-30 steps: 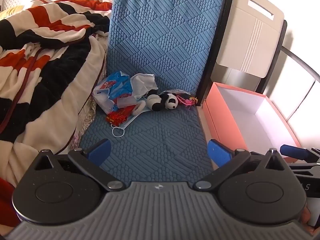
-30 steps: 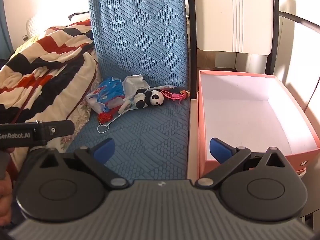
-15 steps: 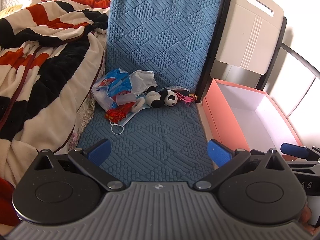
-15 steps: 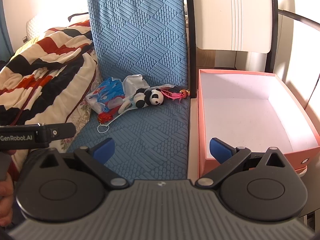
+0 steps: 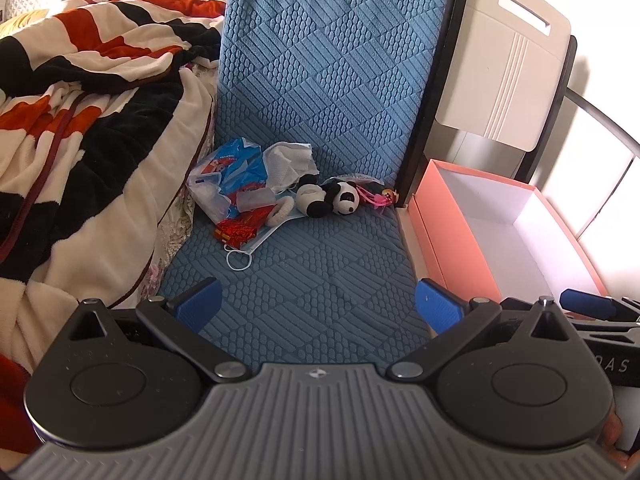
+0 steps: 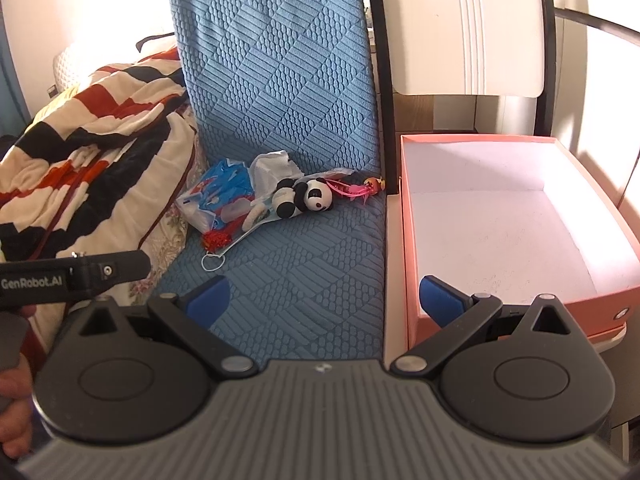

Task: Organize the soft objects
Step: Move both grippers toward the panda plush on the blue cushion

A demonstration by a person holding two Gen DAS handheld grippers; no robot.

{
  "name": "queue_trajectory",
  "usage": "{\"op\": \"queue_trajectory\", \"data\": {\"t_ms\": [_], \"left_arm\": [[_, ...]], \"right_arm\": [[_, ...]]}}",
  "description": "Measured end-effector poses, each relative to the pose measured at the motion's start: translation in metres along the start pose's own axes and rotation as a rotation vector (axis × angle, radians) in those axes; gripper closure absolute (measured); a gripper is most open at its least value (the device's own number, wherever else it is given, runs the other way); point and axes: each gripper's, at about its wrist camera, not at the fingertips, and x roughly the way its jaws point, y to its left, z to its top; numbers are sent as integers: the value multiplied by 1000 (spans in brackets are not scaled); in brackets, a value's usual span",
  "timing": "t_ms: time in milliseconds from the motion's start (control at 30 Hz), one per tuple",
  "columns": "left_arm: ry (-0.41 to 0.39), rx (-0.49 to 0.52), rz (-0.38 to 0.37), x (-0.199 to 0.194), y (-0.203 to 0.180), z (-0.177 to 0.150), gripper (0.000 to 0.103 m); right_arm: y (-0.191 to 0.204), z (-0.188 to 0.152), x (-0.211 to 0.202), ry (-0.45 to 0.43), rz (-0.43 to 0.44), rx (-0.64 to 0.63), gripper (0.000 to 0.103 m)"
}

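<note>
A small panda plush (image 5: 330,199) (image 6: 306,197) lies at the back of a blue quilted seat cushion (image 5: 316,272) (image 6: 304,264). To its left sits a heap of soft items: a blue plastic packet (image 5: 230,176) (image 6: 218,196), a white cloth (image 5: 290,160), a red bundle (image 5: 236,230) and a face mask with a white loop (image 5: 239,258) (image 6: 213,261). A pink tasselled charm (image 5: 374,198) (image 6: 356,190) lies to the panda's right. My left gripper (image 5: 318,307) and right gripper (image 6: 324,298) both stand open and hold nothing, well short of the heap.
An open orange box (image 5: 438,248) (image 6: 410,240) with a white inside stands right of the cushion. A striped red, black and cream blanket (image 5: 80,128) (image 6: 88,144) is piled on the left. A white folding chair back (image 5: 504,52) (image 6: 464,28) stands behind the box.
Both grippers have drifted slightly; the heap and box appear a little lower and nearer in the left wrist view. Nothing was touched or picked up.
</note>
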Motion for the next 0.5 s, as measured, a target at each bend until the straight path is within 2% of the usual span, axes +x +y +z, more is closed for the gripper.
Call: {"op": "queue_trajectory", "data": {"t_ms": [500], "left_arm": [[17,3,-4,2,-3,-1,0]], "right_arm": [[1,-5,5,10,28,-50,0]]}}
